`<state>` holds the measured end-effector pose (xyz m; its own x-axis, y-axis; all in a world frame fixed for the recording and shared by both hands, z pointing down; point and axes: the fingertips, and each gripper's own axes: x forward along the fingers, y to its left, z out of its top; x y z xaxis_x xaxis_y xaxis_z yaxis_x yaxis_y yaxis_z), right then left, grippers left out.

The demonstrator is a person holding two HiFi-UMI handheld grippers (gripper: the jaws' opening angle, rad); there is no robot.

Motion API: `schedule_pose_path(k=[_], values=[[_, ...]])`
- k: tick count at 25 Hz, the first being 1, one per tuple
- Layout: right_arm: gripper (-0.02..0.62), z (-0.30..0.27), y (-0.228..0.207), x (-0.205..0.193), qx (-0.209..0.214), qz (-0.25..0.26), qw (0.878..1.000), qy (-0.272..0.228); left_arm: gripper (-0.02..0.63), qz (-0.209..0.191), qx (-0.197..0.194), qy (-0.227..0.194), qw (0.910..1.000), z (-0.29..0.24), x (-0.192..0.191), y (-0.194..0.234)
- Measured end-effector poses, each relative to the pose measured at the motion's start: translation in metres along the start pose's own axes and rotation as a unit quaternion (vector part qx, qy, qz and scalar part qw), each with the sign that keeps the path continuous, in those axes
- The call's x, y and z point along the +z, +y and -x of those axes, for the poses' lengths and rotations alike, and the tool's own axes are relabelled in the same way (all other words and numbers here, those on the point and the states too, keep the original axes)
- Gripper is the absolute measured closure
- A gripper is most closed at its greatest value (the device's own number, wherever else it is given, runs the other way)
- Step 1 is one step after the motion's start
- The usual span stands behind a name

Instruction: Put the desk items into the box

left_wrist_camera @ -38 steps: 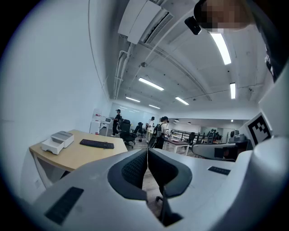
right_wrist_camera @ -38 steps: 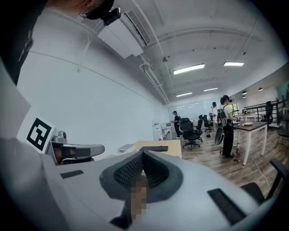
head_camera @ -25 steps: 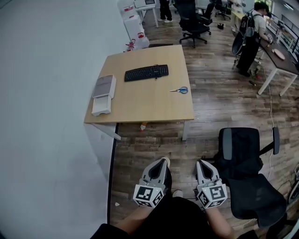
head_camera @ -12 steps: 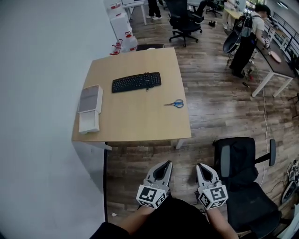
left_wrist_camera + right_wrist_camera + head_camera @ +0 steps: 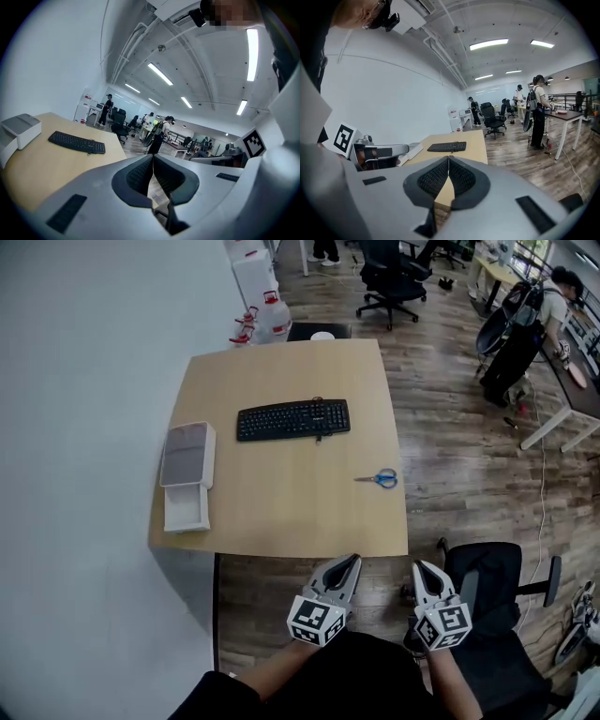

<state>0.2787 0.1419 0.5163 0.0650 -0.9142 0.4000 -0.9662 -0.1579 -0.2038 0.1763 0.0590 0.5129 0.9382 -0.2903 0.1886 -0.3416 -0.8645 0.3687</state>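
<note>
- Desk [image 5: 281,512]: pale wood top with its left side against the white wall. It carries everything the task names, and the person faces its near edge, so this looks like the approach and no pick has begun.
- Office chair [image 5: 497,615]: black, just off the desk's near right corner, and partly cut off by the frame's lower edge.
- Box [image 5: 186,474]: white with a grey top, at the desk's left edge by the wall, well apart from both loose items. Whether it stands open cannot be told from here.
- Keyboard [image 5: 292,419]: black and flat, toward the far side of the desk, not in the box.
- Left gripper [image 5: 349,561]: jaws pressed tip to tip with nothing between them, held low in front of the body, short of the desk.
- Right gripper [image 5: 421,566]: likewise closed and empty, beside the left one.
- Scissors [image 5: 379,479]: blue-handled, near the desk's right edge. They are the nearest item to the right gripper, so probably the first pick. The blades are too small to read.
</note>
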Motion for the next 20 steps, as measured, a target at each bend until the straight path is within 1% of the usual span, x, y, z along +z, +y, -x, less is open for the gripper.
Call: schedule_pose_path(k=[5, 8, 10, 13, 15, 18, 20], values=[[0.534, -0.039, -0.016, 0.007, -0.011, 0.02, 0.999, 0.027, 0.589, -0.004, -0.009, 0.005, 0.9999, -0.019, 0.012, 0.027], [0.534, -0.053, -0.028, 0.003, -0.016, 0.014, 0.999, 0.037, 0.589, -0.01, 0.0, 0.002, 0.9999, -0.026, 0.016, 0.037], [0.534, -0.061, -0.033, 0.001, -0.014, 0.012, 0.999, 0.044, 0.589, -0.006, 0.006, 0.0, 1.0, -0.028, 0.018, 0.041], [0.534, -0.076, -0.042, 0.0, -0.003, 0.027, 0.998, 0.053, 0.589, 0.015, 0.017, 0.002, 0.9997, -0.034, 0.016, 0.049], [0.534, -0.09, -0.051, 0.001, 0.007, 0.033, 0.998, 0.059, 0.589, 0.021, 0.025, 0.002, 0.9995, -0.041, 0.014, 0.053], [0.528, -0.11, -0.069, 0.002, 0.024, 0.036, 0.997, 0.064, 0.589, 0.01, 0.025, -0.002, 0.9996, -0.057, 0.015, 0.052], [0.506, -0.123, -0.08, 0.002, 0.037, 0.037, 0.996, 0.072, 0.589, -0.003, 0.027, -0.001, 0.9996, -0.07, 0.015, 0.05]])
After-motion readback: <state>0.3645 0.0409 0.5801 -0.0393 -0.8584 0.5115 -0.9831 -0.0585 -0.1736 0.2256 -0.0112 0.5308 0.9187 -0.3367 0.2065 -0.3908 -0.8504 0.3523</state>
